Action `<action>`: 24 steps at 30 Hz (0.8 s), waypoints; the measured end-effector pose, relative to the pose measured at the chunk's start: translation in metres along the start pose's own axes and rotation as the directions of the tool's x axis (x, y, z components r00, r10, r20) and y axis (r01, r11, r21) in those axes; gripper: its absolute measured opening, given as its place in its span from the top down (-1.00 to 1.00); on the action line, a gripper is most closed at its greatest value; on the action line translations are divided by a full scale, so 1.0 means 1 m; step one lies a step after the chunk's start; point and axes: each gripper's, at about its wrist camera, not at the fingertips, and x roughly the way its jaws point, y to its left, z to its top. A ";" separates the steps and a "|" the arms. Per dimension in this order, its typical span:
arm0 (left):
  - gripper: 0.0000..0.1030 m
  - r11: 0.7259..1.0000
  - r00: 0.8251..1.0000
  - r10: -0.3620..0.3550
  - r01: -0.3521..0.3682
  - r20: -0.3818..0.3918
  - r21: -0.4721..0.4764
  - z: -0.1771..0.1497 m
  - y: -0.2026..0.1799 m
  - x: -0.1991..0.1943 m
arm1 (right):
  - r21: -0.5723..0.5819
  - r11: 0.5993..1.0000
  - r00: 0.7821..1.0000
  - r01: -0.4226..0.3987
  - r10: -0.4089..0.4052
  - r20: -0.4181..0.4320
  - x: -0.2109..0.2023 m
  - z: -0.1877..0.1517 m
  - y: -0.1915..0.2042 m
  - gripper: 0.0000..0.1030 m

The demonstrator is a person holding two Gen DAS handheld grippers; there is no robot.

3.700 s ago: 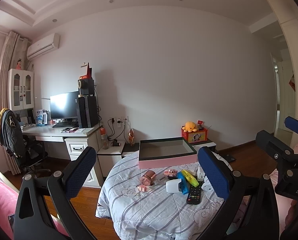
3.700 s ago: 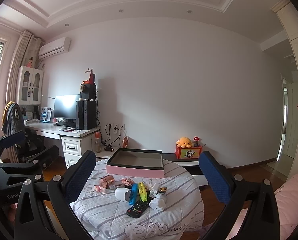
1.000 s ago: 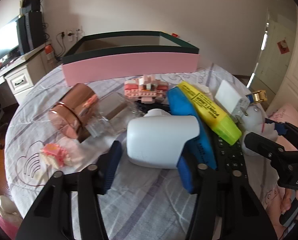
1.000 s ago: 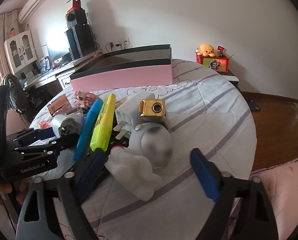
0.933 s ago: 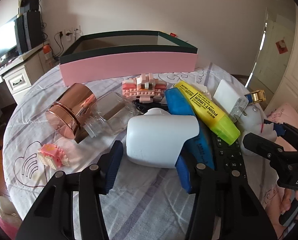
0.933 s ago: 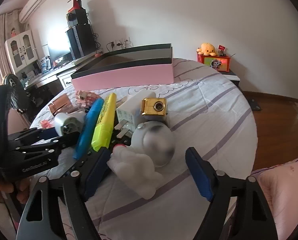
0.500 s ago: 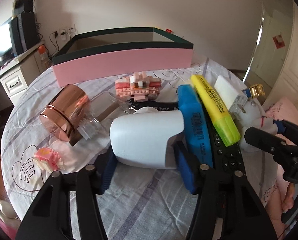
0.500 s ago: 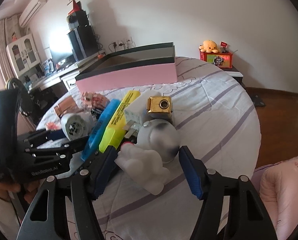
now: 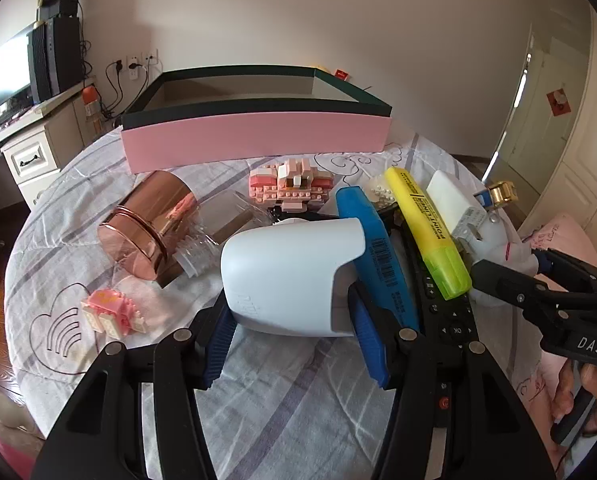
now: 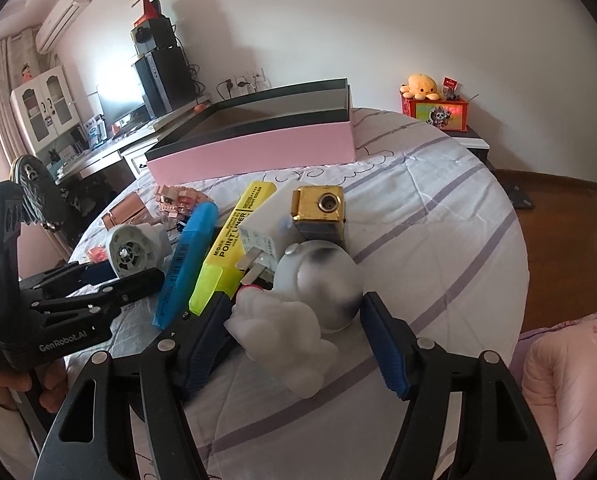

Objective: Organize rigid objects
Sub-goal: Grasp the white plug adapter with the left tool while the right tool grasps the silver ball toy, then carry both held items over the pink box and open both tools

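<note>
Only the right wrist view shows the white device's round grey end. It lies lengthwise towards the pink box, pinched by the left gripper; the right gripper clamps the white figurine

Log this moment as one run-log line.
left gripper: shut on white canister | right gripper: jaws just closed in, around white figurine | pink box: nothing visible inside | phase: grasping

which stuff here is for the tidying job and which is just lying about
For the job:
pink box
white gadget
white toy figure
yellow highlighter
blue highlighter
rose-gold cap
brick toy

Just lying about:
plush octopus
monitor
air conditioner
</note>
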 end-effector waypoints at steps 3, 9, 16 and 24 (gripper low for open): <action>-0.09 1.000 1.000 -0.001 0.001 0.019 -0.008 0.002 0.004 -0.008 | -0.008 1.000 1.000 -0.006 0.006 0.013 -0.004 0.002 0.003 -0.32; -0.09 1.000 0.999 0.004 -0.004 0.052 0.002 0.007 0.011 -0.024 | -0.035 0.999 0.999 -0.021 0.023 0.049 -0.014 0.011 0.011 -0.32; -0.09 1.000 0.996 0.015 -0.015 0.092 -0.003 0.016 0.021 -0.037 | -0.068 0.997 0.996 -0.029 0.035 0.083 -0.020 0.025 0.024 -0.33; -0.09 1.000 0.991 0.017 -0.017 0.135 0.003 0.044 0.032 -0.043 | -0.124 0.992 0.993 -0.036 0.049 0.108 -0.017 0.054 0.036 -0.32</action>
